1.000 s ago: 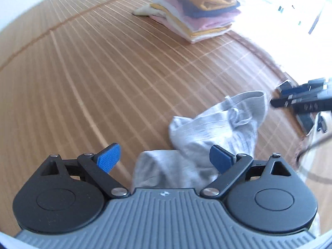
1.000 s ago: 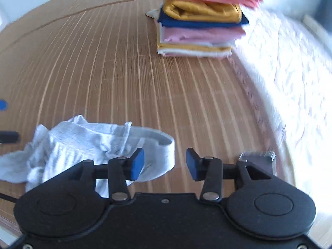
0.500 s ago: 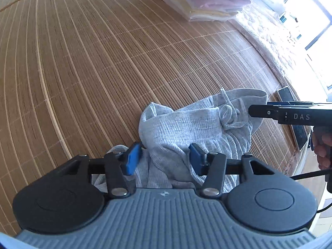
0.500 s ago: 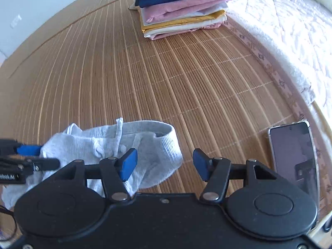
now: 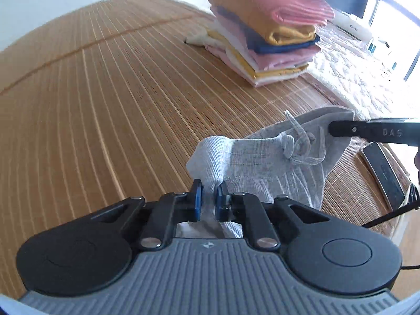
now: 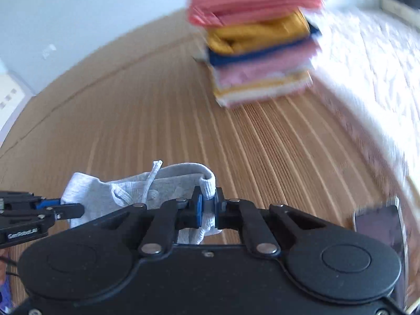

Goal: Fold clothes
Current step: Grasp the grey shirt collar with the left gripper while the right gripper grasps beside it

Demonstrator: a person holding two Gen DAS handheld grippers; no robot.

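A pair of light grey drawstring shorts [image 5: 262,155] hangs a little above a bamboo mat [image 5: 92,99]. My left gripper [image 5: 208,197] is shut on one corner of their waistband. My right gripper [image 6: 208,204] is shut on the other end of the waistband, and the shorts [image 6: 126,191] stretch to its left. The right gripper's finger [image 5: 367,131] shows at the right in the left wrist view. The left gripper [image 6: 39,210] shows at the left edge of the right wrist view.
A stack of folded clothes [image 5: 265,34] stands at the far side of the mat, also in the right wrist view [image 6: 260,50]. A white quilted cover [image 5: 362,78] lies to the right. A black phone [image 5: 383,176] lies near the mat's right edge.
Both grippers have closed on the waistband of the grey shorts and lifted it off the mat. The shorts are now stretched between them.
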